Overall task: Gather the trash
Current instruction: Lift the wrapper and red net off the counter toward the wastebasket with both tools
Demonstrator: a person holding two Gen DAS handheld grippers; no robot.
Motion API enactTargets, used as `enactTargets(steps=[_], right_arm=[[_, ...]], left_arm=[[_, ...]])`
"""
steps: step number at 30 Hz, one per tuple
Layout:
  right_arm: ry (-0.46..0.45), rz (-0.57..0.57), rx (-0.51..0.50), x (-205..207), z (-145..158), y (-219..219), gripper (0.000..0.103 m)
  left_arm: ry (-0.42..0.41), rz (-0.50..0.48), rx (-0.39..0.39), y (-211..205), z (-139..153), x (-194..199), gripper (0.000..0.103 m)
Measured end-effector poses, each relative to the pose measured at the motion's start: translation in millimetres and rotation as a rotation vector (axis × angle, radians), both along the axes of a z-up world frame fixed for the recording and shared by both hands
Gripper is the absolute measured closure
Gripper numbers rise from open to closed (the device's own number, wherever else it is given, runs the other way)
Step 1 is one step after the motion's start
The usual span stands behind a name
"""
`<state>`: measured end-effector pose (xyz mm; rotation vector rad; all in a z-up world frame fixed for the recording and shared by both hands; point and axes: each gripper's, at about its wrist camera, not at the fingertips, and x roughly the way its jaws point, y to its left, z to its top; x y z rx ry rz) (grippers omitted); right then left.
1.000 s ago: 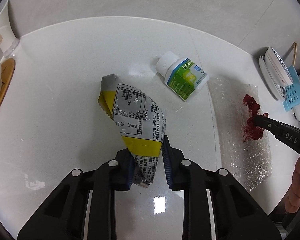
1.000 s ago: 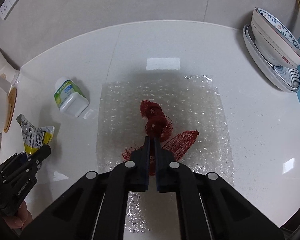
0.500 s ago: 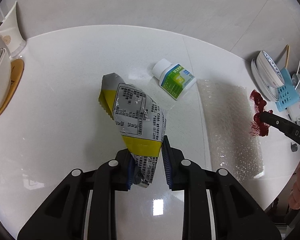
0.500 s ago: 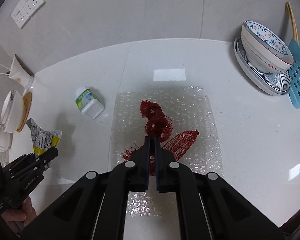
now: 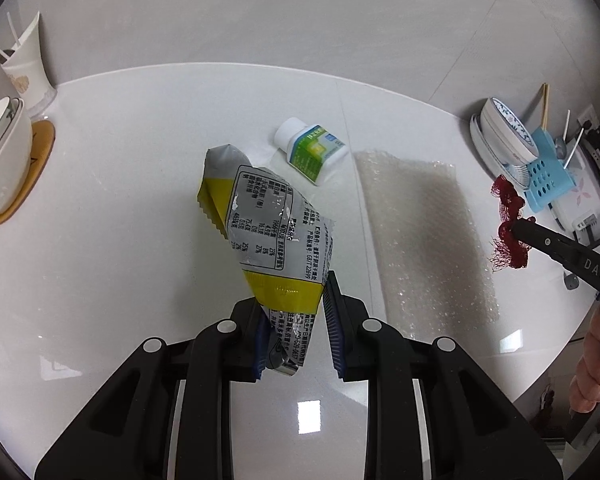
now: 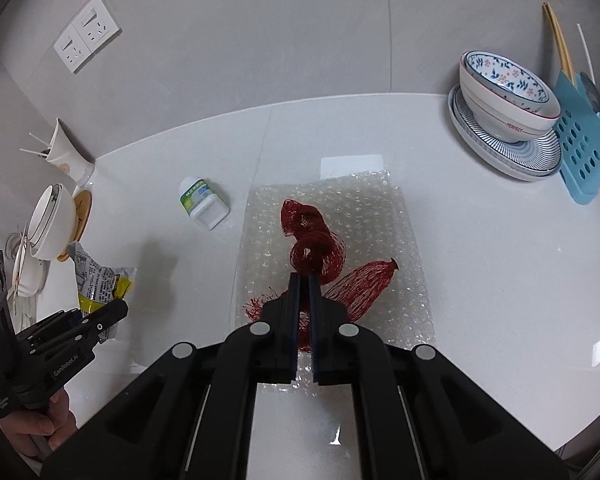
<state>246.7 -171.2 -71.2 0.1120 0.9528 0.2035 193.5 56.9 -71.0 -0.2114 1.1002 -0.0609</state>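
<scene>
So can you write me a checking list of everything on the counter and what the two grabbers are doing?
Surface: white counter, shiny, against a grey tiled wall.
Job's things: snack wrapper and red mesh net both held up; bubble wrap sheet and small white bottle lying on the counter.
Clutter: patterned bowl on plates, blue utensil rack, white bowls on a wooden coaster, paper cup.
Grippers: left gripper shut on the wrapper; right gripper shut on the net.
Cables: nothing seen.
Surroundings: wall sockets.
</scene>
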Motion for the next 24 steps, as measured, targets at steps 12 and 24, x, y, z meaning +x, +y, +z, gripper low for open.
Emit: enactTargets(steps=[12, 24], right_arm=[[-0.054, 0.01, 0.0, -49.3, 13.8, -11.3, 0.1], [-0.108, 0.04, -0.04, -94.3, 22.1, -14.1, 0.1]], left_arm=[[-0.018, -0.022, 0.01, -23.9, 11.0, -30.5, 0.08], [-0.039, -0.016, 0.019, -46.4, 24.9, -68.6, 0.08]])
